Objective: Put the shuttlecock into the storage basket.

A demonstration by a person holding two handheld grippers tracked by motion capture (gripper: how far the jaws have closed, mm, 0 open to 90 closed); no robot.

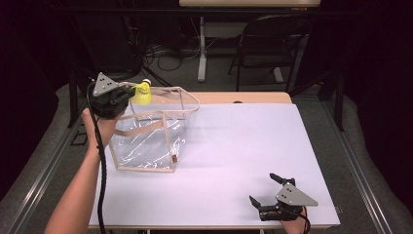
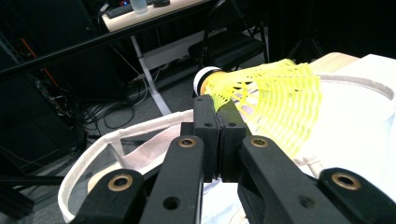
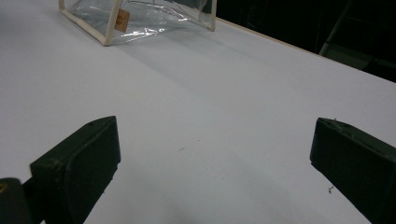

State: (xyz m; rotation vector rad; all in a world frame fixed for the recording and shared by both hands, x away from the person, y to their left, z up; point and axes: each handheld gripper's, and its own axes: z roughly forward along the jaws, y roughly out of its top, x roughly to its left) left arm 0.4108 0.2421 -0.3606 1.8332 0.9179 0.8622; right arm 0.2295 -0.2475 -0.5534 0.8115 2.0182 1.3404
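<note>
Risk: left claw (image 1: 130, 93), clamped on yellow shuttlecock (image 1: 142, 92) at upper left above clear bag (image 1: 146, 141), may drop it outside the rim; right claw (image 1: 265, 190) apart, idle on counter (image 1: 234, 156).

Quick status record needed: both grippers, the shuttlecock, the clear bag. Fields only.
left gripper: shut on the yellow shuttlecock, pinching its skirt
yellow shuttlecock: held above the open top of the clear bag, at its far left rim
clear bag: stands on the white table, mouth open
right gripper: jaws open, nothing between them, low over the table's near right part
</note>
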